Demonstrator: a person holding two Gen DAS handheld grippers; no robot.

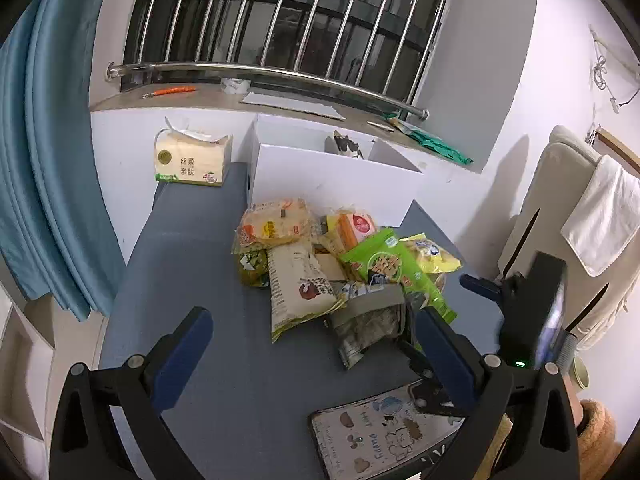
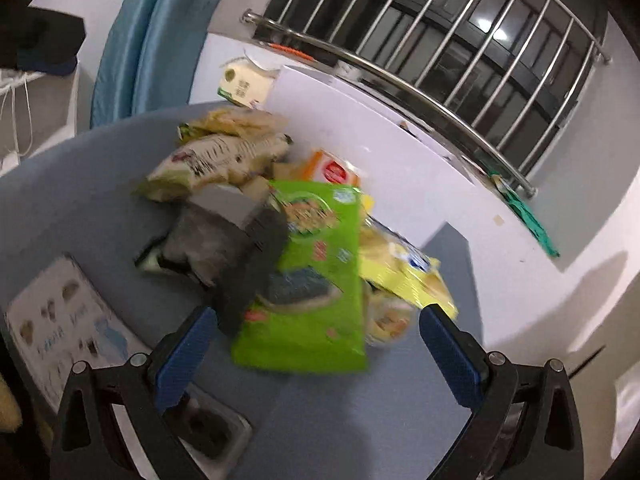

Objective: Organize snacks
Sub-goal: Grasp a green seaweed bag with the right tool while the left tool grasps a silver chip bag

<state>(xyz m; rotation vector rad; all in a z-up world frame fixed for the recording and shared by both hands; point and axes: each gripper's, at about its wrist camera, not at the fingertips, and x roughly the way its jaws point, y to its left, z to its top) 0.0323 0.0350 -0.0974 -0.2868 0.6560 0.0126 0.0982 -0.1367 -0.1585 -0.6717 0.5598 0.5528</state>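
Note:
A heap of snack packets lies on the blue-grey table (image 1: 192,280): a green bag (image 1: 390,266) (image 2: 316,276), a yellow bag (image 1: 434,254) (image 2: 404,276), a long beige packet (image 1: 298,284) (image 2: 212,164), an orange-white packet (image 1: 276,226) and a grey-wrapped packet (image 1: 368,320) (image 2: 216,224). A white open box (image 1: 332,180) (image 2: 360,136) stands behind the heap. My left gripper (image 1: 316,336) is open and empty in front of the heap. My right gripper (image 2: 320,332) is open and empty, with the green bag between its fingers; it shows at the right in the left wrist view (image 1: 480,286).
A tissue pack (image 1: 192,158) (image 2: 244,82) sits at the table's far left by the wall. A printed card (image 1: 384,436) (image 2: 64,320) lies at the near edge. A window sill with steel bars (image 1: 280,72) runs behind. Blue curtain (image 1: 44,160) hangs left; a chair with towel (image 1: 580,220) stands right.

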